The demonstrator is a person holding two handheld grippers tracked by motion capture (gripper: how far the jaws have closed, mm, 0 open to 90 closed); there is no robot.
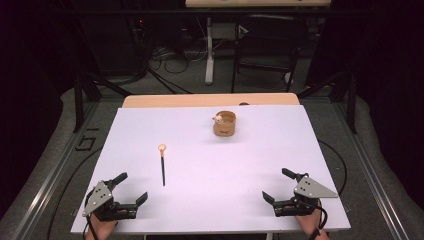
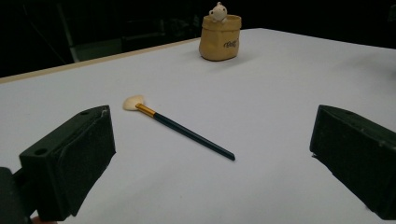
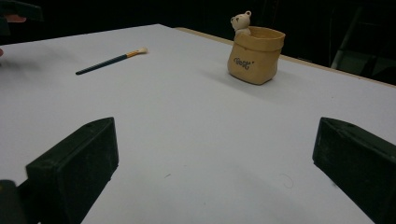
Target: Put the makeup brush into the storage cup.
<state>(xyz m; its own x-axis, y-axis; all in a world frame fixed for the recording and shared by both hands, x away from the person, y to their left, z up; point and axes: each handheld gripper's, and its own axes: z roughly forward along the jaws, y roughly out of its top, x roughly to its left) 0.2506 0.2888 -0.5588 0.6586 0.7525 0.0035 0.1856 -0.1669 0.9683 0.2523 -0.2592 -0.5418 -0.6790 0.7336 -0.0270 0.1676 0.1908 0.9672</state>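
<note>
A makeup brush point(image 1: 162, 166) with a dark handle, gold ferrule and pale bristles lies on the white table point(image 1: 210, 200), left of centre, bristles pointing away. In the left gripper view the brush point(image 2: 180, 128) lies just ahead of the jaws. A tan sack-shaped pot point(image 1: 224, 123) with a small bear figure on its rim stands upright at the far middle; the pot point(image 2: 220, 37) point(image 3: 255, 53) shows in both gripper views. My left gripper point(image 1: 133, 187) rests open at the near left corner. My right gripper point(image 1: 278, 185) rests open at the near right. Neither holds anything.
The wooden table edge point(image 1: 210, 100) runs along the far side. Beyond it stand a dark chair point(image 1: 267, 45) and a white stand point(image 1: 209, 50) with cables on the floor. Metal rails point(image 1: 55, 175) flank the table.
</note>
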